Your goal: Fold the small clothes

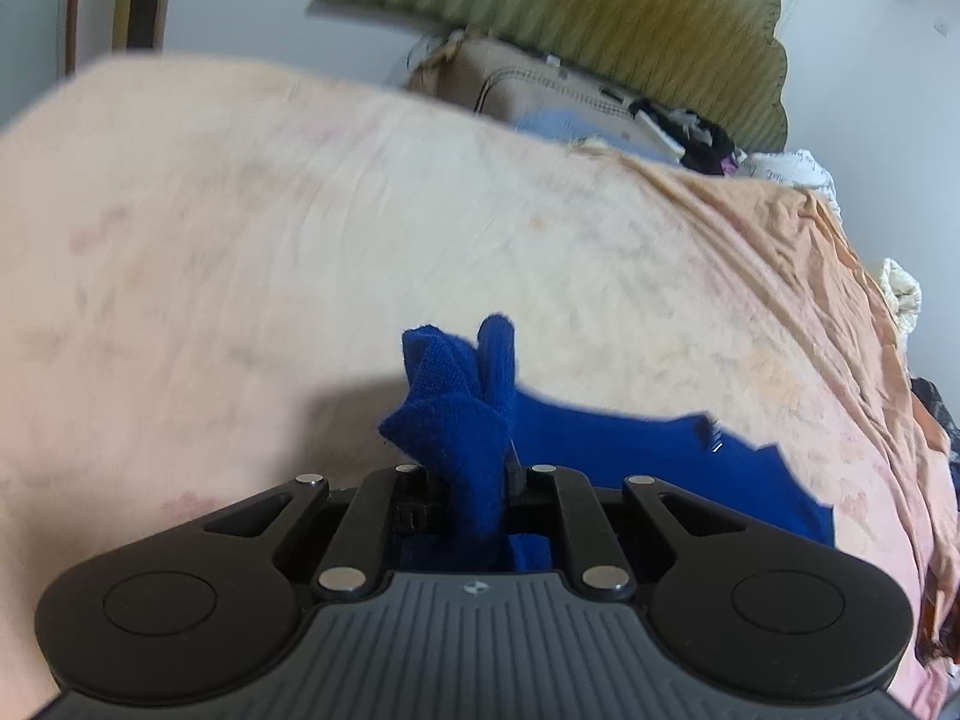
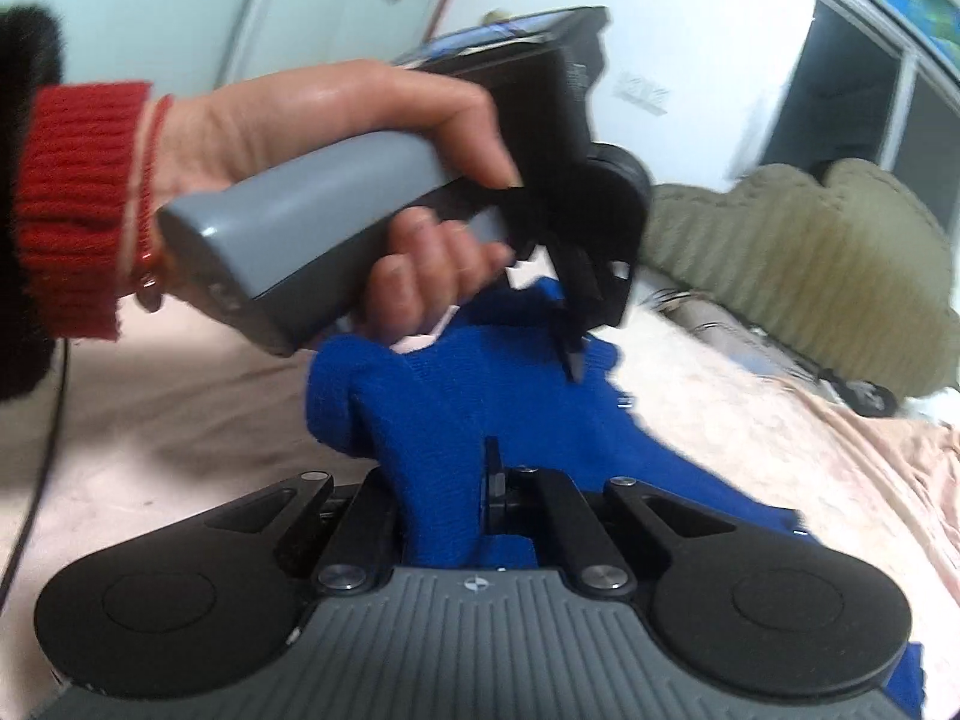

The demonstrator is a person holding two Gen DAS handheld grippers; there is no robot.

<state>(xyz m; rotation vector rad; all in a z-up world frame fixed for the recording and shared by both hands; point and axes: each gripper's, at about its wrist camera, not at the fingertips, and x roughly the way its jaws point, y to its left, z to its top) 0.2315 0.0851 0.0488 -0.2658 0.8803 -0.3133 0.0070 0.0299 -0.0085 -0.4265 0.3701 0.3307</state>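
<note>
**A:** A bed takes up the left wrist view: the pale peach sheet (image 1: 252,228) runs bare from nine o'clock round to one o'clock. Its far edge meets an olive-green headboard (image 1: 600,18) at twelve, with a heap of bags and cloth (image 1: 606,102) just below it. The sheet's rumpled right edge drops away at three o'clock.

**B:** And the garment?

**A:** A blue knitted garment (image 1: 648,456) lies on the sheet, its long axis running from the left gripper (image 1: 474,468) out toward four o'clock. A bunched corner stands up toward twelve.

**B:** The grip?

**A:** Left jaws narrow, pinched on that bunched fold; blue cloth fills the gap and pokes out beyond the tips.

**B:** The other side?

**A:** In the right wrist view, the right gripper (image 2: 474,480) is clamped on another gathered part of the blue knit (image 2: 480,396); the cloth rises from between its fingers toward twelve. It also trails to four o'clock across the sheet (image 2: 750,420). The left hand (image 2: 336,138), with a red cuff (image 2: 78,204), holds the other grey-handled tool at eleven o'clock. That tool's fingers (image 2: 573,354) come down onto the knit. Open sheet lies at nine and three o'clock; a dark doorway (image 2: 840,90) stands at two.
</note>
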